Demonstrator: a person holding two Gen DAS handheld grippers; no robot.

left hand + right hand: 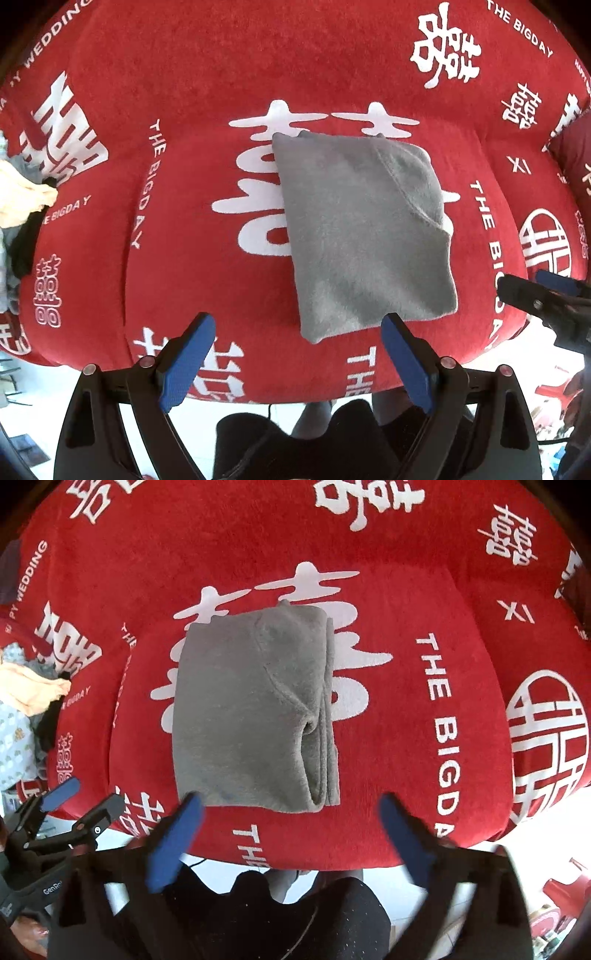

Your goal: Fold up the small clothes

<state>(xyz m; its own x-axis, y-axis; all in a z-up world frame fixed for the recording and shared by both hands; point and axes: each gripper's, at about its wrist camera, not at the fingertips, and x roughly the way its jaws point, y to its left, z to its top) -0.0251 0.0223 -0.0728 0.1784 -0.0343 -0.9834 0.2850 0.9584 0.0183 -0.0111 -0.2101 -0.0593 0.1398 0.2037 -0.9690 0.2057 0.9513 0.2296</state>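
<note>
A grey fleece garment (362,229) lies folded into a compact rectangle on the red sofa seat (192,288), over a large white character. In the right wrist view the same grey garment (251,709) shows its stacked layers along the right edge. My left gripper (298,325) hangs above the garment's near edge, open, with nothing between its blue pads. My right gripper (290,799) is open too, hovering over the near edge with nothing in it. Each gripper shows in the other's view: the right gripper (524,280) at the right, the left gripper (94,794) at the lower left.
A pile of loose clothes (22,199), cream, black and pale blue, sits at the sofa's left end, seen again as a clothes pile (33,690). The sofa's front edge runs just below the garment. A person's dark-trousered legs (332,915) and white floor lie beneath.
</note>
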